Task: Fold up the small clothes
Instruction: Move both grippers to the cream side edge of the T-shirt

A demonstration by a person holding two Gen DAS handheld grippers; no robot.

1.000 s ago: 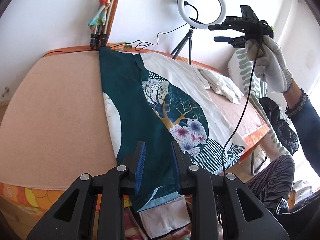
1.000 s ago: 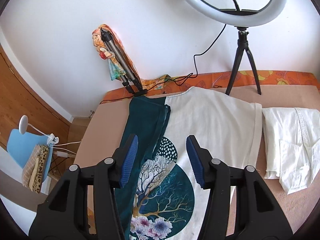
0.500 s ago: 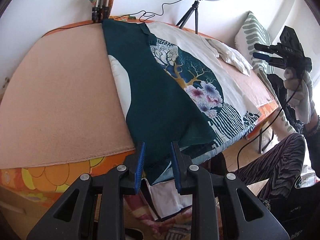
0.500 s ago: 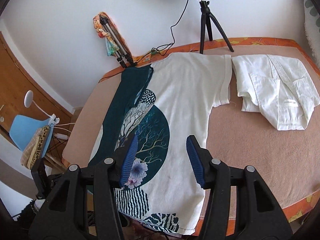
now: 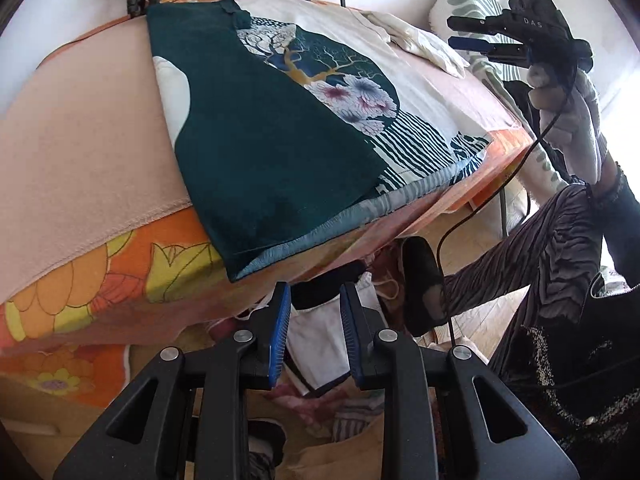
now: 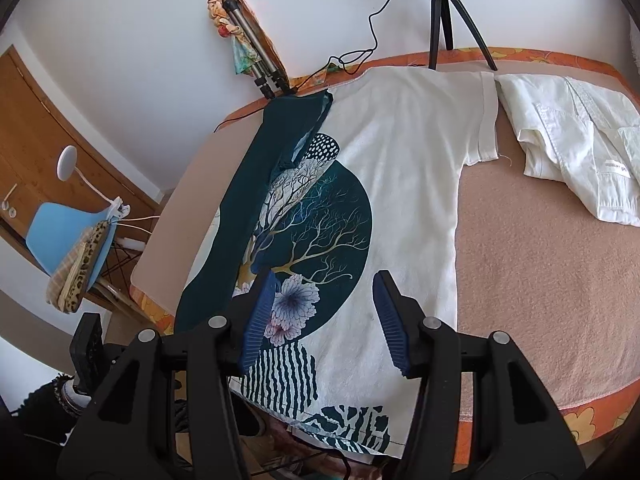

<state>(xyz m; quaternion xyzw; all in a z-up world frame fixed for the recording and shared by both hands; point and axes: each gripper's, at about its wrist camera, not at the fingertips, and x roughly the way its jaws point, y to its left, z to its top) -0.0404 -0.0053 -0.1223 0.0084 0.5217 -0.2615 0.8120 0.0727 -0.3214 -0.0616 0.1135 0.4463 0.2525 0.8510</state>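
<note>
The left claw (image 5: 313,322) was released, its blue-padded jaws parted with nothing between them. It hung below the near edge of the bed (image 5: 80,80), pointed at a jumble of cloth beneath the overhang. Just above it, the hem of the printed T-shirt (image 5: 280,128) drooped over the bed's edge. The shirt's left side was folded inward, so its dark teal back panel lay over part of the tree-and-flower print. An orange flowered sheet (image 5: 132,264) showed under the pink blanket along the bed's side.

The right claw (image 6: 325,316) was also released, jaws spread wide and grasping nothing. It hovered over the lower part of the T-shirt (image 6: 400,140), above the flower and the striped patch of the print. In the left wrist view the same claw (image 5: 470,36) was held up in a white-gloved hand (image 5: 568,108) beyond the bed's far corner, a black cable trailing down from it.

The T-shirt lay flat on the pink blanket (image 6: 520,280), collar toward the wall, right sleeve spread out. Just beside that sleeve rested a folded white shirt (image 6: 572,152). Behind the collar stood a small black tripod (image 6: 444,12), and to its left a folded tripod (image 6: 256,56) leaned against the wall with a colourful cloth draped on it. Off the bed, a blue chair (image 6: 68,232) stood by a wooden door.
</note>
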